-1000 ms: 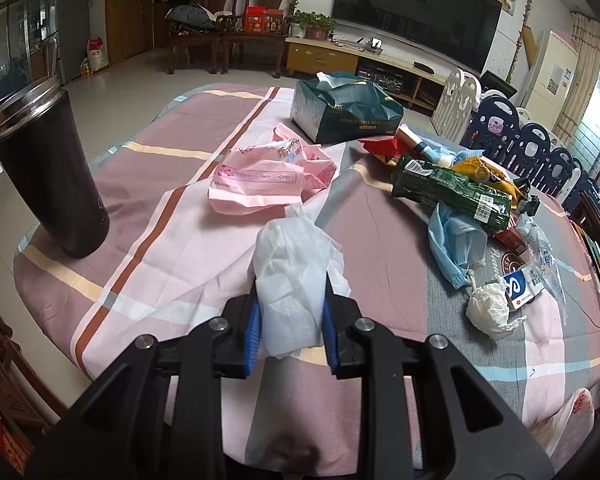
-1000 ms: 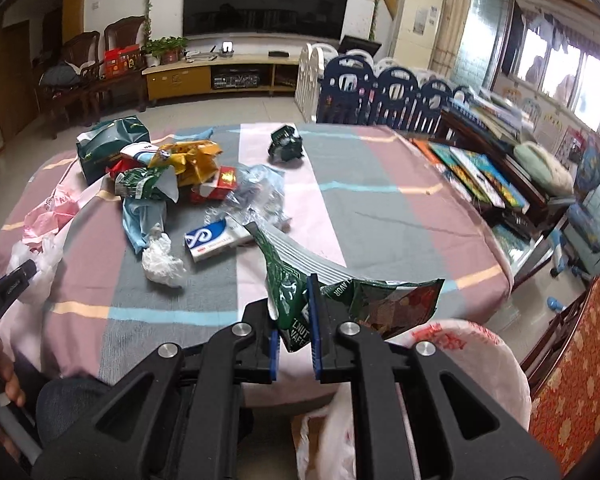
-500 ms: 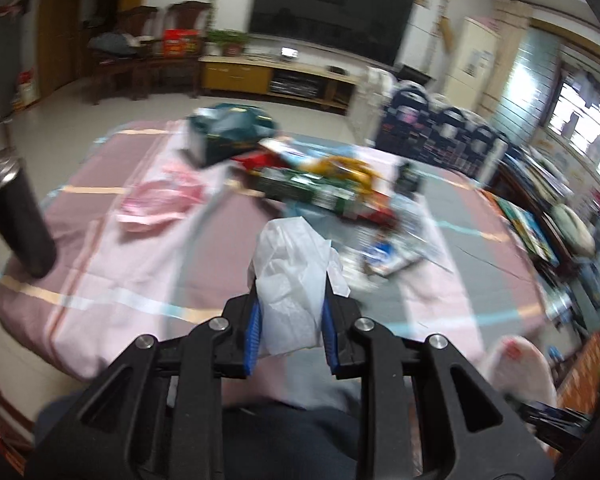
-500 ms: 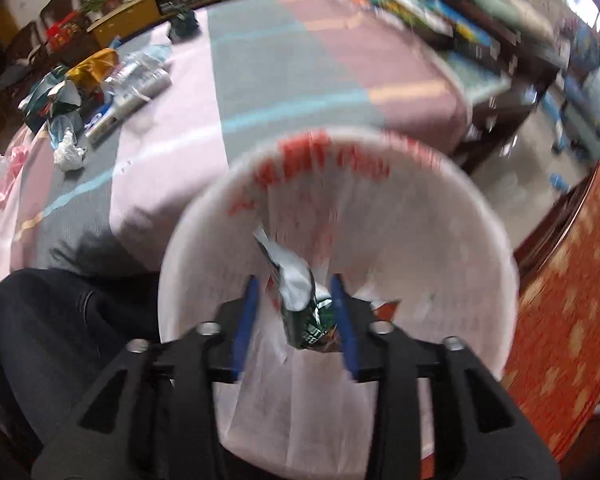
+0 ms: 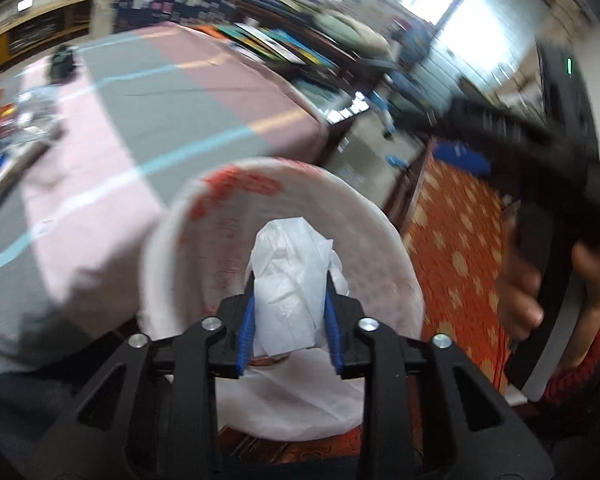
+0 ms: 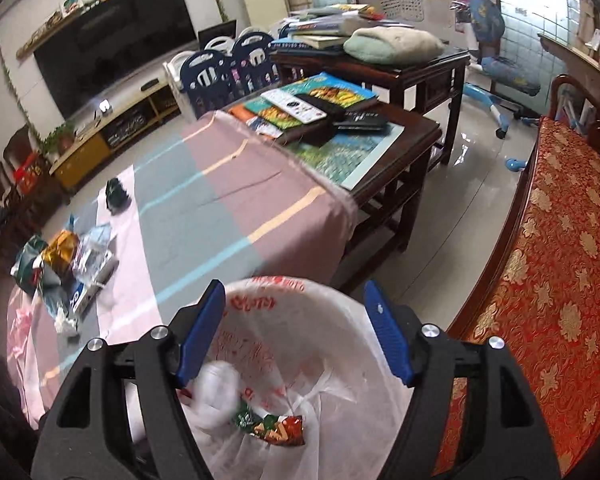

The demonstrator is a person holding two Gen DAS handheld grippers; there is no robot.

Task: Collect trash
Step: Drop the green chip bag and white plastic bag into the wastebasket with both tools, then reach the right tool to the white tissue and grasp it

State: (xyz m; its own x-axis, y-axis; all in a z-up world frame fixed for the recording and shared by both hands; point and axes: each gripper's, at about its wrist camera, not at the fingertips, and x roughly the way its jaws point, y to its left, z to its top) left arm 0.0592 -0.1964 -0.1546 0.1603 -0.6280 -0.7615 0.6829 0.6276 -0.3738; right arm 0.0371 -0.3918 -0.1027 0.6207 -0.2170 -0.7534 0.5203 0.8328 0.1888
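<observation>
A crumpled white tissue (image 5: 288, 264) sits between the blue pads of my left gripper (image 5: 290, 280). The jaws are opening and the tissue still touches both pads. It hangs over the mouth of a white trash bag (image 5: 236, 176) with red print. My right gripper (image 6: 294, 292) hovers above the same bag (image 6: 340, 300), its jaws opening wide with nothing between them. A green snack wrapper (image 6: 272, 428) lies inside the bag beside a blurred white lump (image 6: 216, 384). More trash (image 6: 68, 256) is piled on the striped table (image 6: 204, 200).
The bag hangs at the table's near corner. A bench with a red and gold cushion (image 6: 560, 280) runs along the right. A dark wooden side table (image 6: 412, 128) with books and remotes stands behind the table. A hand (image 5: 520, 300) grips the right gripper's handle.
My left gripper swung right from the table to over the bag, carrying the tissue, and its jaws widened a little. My right gripper opened and the green wrapper dropped into the bag.
</observation>
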